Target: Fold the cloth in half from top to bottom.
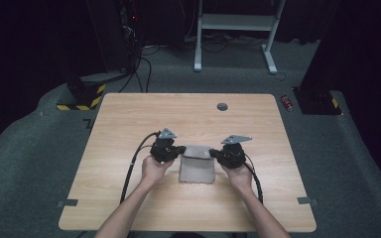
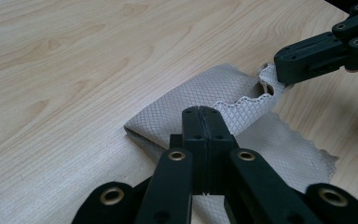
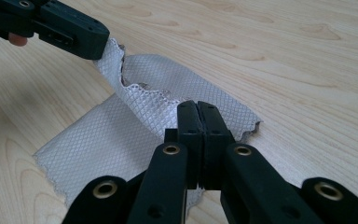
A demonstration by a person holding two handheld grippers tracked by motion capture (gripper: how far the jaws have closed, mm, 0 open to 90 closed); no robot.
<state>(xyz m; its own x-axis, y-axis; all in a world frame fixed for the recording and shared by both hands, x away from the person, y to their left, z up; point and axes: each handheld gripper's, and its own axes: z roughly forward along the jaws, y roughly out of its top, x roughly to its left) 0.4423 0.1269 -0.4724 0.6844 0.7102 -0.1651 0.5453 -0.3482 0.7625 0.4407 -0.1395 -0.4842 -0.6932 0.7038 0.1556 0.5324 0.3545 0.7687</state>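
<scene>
I have the left hand-held gripper (image 1: pixel 180 149) clenched on the cloth's (image 1: pixel 197 169) far left corner and the right hand-held gripper (image 1: pixel 214 153) clenched on its far right corner, mid-fold at the bench's (image 1: pixel 129 114) centre; next, I judge, both corners travel together toward the near edge; bare wood lies all around.

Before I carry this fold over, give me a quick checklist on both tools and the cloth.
1. Left tool shut on the grey diamond-weave cloth: ok.
2. Right tool shut on the opposite corner: ok.
3. Lifted edge slack between the grips, sagging: not ok.
4. Lower layer flat on the light wooden table: ok.
5. Fold path free of other things: ok.
6. How deep each grip bites: cannot tell.
</scene>
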